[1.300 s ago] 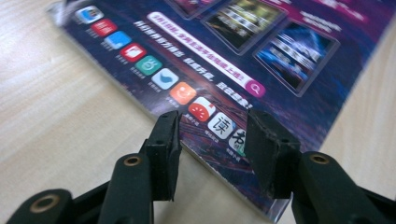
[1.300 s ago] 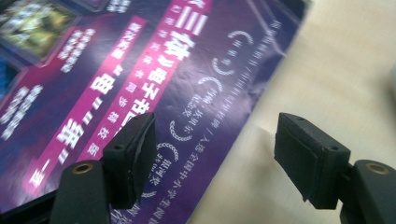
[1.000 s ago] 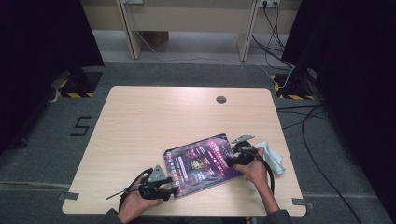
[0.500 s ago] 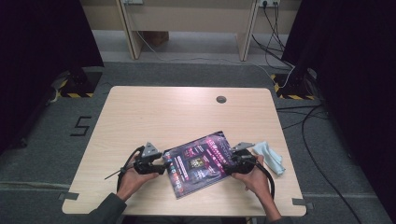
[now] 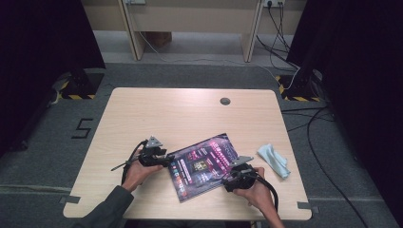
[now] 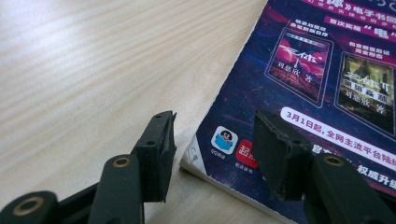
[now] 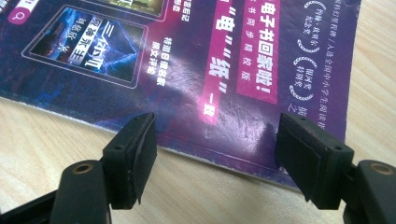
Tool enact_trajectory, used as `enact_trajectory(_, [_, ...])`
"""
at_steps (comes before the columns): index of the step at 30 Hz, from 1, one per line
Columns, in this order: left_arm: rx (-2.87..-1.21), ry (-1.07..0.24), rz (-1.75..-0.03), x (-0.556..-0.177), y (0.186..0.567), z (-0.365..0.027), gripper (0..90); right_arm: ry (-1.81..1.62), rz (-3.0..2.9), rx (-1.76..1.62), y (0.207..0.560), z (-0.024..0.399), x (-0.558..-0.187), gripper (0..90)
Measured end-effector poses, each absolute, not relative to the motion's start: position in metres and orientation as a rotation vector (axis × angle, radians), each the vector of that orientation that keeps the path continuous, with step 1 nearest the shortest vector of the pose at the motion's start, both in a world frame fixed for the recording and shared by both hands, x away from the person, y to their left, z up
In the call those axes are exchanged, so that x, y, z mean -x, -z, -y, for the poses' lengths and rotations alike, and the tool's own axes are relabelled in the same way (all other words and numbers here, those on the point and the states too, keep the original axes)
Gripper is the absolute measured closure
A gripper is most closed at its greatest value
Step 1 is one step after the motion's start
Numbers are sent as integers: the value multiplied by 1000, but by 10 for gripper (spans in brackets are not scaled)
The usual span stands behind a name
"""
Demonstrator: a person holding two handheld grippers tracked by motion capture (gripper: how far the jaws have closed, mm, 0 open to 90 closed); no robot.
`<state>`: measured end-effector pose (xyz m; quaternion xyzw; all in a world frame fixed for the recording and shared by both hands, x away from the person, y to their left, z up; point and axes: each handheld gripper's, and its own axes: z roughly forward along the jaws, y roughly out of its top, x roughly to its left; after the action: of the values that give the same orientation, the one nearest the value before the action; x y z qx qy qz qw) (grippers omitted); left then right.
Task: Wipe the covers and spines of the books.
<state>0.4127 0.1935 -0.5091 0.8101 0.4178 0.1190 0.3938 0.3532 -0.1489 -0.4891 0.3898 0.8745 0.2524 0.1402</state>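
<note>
**Thin magazine flat on the worktop, both grippers at its edges**

Near the front edge of the worktop (image 5: pixel 190 109) the magazine (image 5: pixel 202 164) lies flat and skewed, glossy purple cover up. My left gripper (image 5: pixel 164 159) sits at its left edge, one jaw over the cover and one over bare wood, straddling the near corner (image 6: pixel 196 158); the jaws have just been closing a little but stand apart, pressing nothing. My right gripper (image 5: pixel 233 178) faces the right near edge (image 7: pixel 224 161), jaws spread wide with the edge lying between them, not gripped.

I judge the magazine light, floppy and slick: it will sag if lifted by one corner, and the coated cover may slide under the pads. Pinching the bound edge or prising up a corner seems safest.

A pale blue cloth (image 5: pixel 273 159) lies to the right, apart. Pale wood-grain worktop, grey carpet floor, dark curtains at both sides.
</note>
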Motion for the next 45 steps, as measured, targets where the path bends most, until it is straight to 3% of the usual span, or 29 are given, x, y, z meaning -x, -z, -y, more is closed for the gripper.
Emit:
enact_trajectory(2, [-2071, -295, -1041, -407, 508, -194, 524, -714, -2518, -1136, 489, 149, -354, 273])
enact_trajectory(9, [-2077, -177, -1017, -380, 510, -200, 507, -683, -2473, -1173, 489, 156, -366, 272])
enact_trajectory(29, [-2129, -144, -980, -312, 506, -177, 454, -631, -2403, -1230, 487, 145, -420, 314])
enact_trajectory(45, [-2135, -75, -923, -298, 508, -164, 443, -758, -2478, -1245, 488, 137, -411, 374])
